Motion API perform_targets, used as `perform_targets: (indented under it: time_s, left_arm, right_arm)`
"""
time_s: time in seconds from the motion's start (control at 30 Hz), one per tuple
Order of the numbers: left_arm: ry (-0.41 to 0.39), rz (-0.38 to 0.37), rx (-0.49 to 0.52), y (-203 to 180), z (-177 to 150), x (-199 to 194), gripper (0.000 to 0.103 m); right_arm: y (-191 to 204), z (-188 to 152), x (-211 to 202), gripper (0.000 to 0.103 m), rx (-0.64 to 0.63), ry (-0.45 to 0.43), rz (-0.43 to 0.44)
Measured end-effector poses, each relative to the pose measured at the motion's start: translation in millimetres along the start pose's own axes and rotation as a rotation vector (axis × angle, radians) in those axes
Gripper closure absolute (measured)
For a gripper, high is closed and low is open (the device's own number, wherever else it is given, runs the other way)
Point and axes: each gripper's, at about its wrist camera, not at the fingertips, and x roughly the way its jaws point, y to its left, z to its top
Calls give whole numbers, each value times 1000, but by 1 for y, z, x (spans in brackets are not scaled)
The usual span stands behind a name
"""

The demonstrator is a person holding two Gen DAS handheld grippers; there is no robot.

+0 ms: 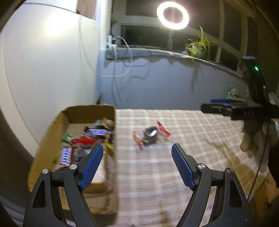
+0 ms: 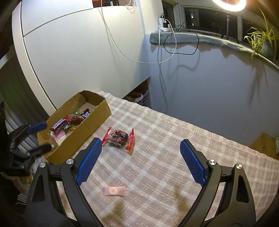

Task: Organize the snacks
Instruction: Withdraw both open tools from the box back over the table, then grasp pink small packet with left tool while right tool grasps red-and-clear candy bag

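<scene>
Left gripper (image 1: pixel 136 151): blue-padded fingers spread wide apart, holding nothing, poised above the checked tablecloth (image 1: pixel 174 165). A wrapped candy (image 1: pixel 150 135) with red twisted ends lies on the cloth at 12 o'clock from the fingertips, apart from them. A cardboard box (image 1: pixel 52 139) sits at 10 o'clock, its near wall just beside the left finger; inside lie several snack bars (image 1: pixel 96 131), blurred.

Right gripper (image 2: pixel 140 145): fingers likewise spread apart, empty, above the same cloth. The same candy lies at 11 o'clock, just beyond the left fingertip, not touching it. A small pink wrapped sweet (image 2: pixel 115 190) lies flat on the cloth between the finger bases, at 6 o'clock from the fingertips. The box stands at 10 o'clock, near the candy but apart from it; a Snickers bar (image 2: pixel 60 124) rests in its near end.

Background, 12 to 2 o'clock: a ring light (image 1: pixel 172 15), a potted plant (image 1: pixel 199 44) and loose cables (image 2: pixel 174 43) on the window ledge.
</scene>
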Motion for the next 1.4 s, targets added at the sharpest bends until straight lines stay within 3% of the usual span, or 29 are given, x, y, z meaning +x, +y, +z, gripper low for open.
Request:
perform_targets:
  time_s: [0.17,0.33,0.43,0.97,1.1,1.23,1.4]
  left_arm:
    - [39,-48,27,-20,-6,10,24]
    - [105,-107,51,-40,-15,29,37]
    - [137,-148,54,-50,-22,38,49]
    - [230,-175,84,-62,-34,70,56]
    - [249,-181,104,-65,-36,80,59]
    - [268,-193,166,-75,-36,91,59]
    - [292,-228,257,-93,-37,98,59]
  right_arm:
    - [-3,0,6,10,-47,4,65]
    - [12,1,25,10,-168,32,118]
    - [24,1,40,10,-254,48,136]
    - [70,11,131,14,-577,211,303]
    - [72,6,150,16,-597,261,318]
    - [71,1,158,31,-596,288,326]
    - [71,0,161,31,-601,294,324]
